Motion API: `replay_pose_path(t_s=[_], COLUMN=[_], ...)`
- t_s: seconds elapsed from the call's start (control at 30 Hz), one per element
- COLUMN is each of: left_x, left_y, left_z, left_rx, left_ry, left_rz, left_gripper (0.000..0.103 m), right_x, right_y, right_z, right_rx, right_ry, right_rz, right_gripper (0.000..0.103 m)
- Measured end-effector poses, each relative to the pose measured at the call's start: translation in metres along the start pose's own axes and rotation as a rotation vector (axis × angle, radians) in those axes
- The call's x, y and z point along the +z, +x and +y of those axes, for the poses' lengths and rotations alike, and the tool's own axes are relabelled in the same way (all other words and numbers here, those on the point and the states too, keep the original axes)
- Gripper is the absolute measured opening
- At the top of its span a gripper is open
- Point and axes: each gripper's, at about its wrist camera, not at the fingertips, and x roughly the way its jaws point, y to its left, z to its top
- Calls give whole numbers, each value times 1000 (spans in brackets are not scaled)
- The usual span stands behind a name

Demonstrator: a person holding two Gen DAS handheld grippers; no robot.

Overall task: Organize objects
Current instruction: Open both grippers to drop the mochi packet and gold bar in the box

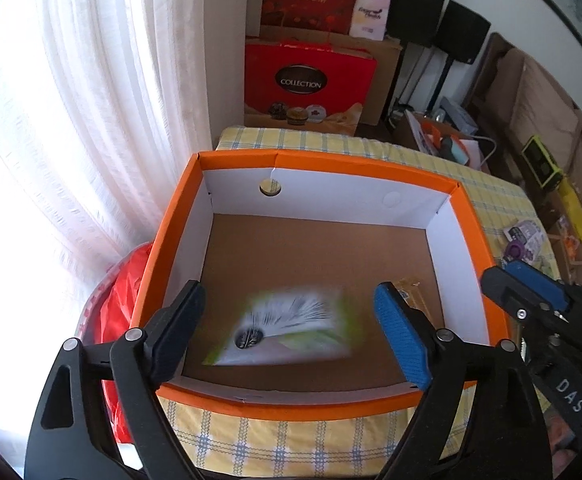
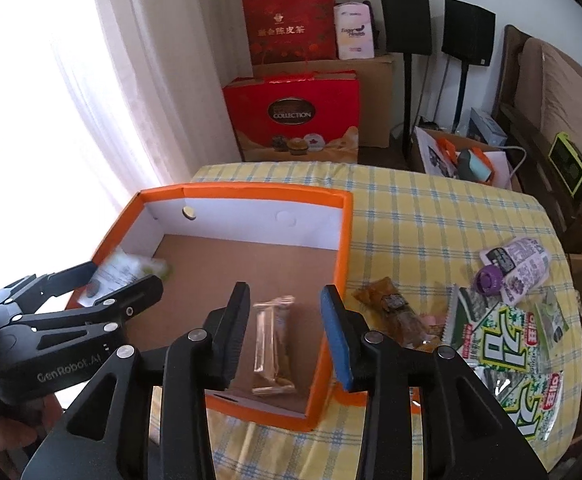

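Right wrist view showed both grippers, right gripper [image 2: 285, 336] and left gripper [image 2: 127, 280], open and empty above the orange box [image 2: 343, 240], so the blurred green-white packet [image 2: 125, 272] could land skewed atop the clear-wrapped bar [image 2: 271, 344].

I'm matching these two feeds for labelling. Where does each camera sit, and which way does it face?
Left wrist: on the left gripper, looking down into the orange box at a blurred green-white packet; the right gripper shows at right.
Right wrist: on the right gripper, over the box's right end and a clear-wrapped bar; the left gripper shows at left.
Shared: box, checked tablecloth, red gift box.
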Motion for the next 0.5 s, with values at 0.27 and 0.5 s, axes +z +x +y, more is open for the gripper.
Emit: replay_pose_path(t_s=[0.27, 0.5], left_x=[3, 6], left_y=[-7, -13], left_z=[1, -9], left_rx=[-16, -46], left_ry=[-14, -5], left_rz=[-19, -37], left_gripper=[90, 92], right_x=[1, 0], right_y=[-9, -18], right_z=[-6, -15], right_rx=[-15, -34], right_ry=[5, 7], right_rz=[-16, -23], right_gripper=[38, 45])
